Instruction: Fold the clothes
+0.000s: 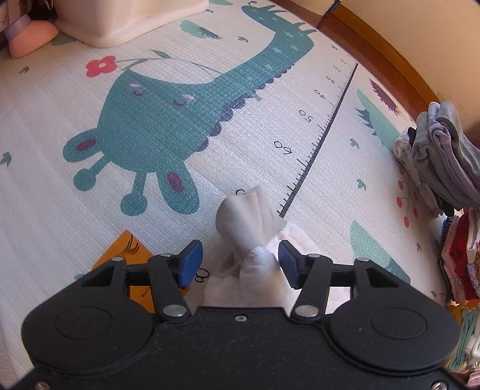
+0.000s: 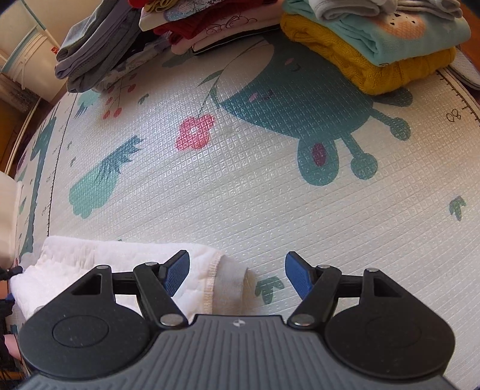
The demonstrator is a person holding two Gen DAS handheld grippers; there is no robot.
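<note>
We note the left hand-held gripper (image 1: 240, 261) over the play mat (image 1: 240, 99), pointing steeply down, its jaws apart. A white garment (image 1: 249, 216) lies on the mat beneath it, with a bunched fold rising between the blue pads (image 1: 192, 261). The right-side pad sits very near the cloth; whether it touches we cannot tell, but the left-side pad is clearly off it, so we record this gripper as released. No earlier view is available to us.

In the left wrist view the bunched part runs lengthwise away from the gripper, its rounded end toward the printed ruler line (image 1: 324, 132) on the mat.

The right hand-held gripper (image 2: 237, 274) is also released, jaws wide, nothing between them but mat. In its view the white garment (image 2: 120, 258) lies flat at lower left, its long axis running across the frame, a stitched hem (image 2: 210, 279) at its right end under the left-side pad. A grey edge shows just beside the hem.

Folded piles stand at the far edge of the mat: grey clothes (image 2: 96, 54), a red and pink stack (image 2: 210, 27), and a yellow knit (image 2: 369, 66) under a pale green top (image 2: 390, 33).
</note>
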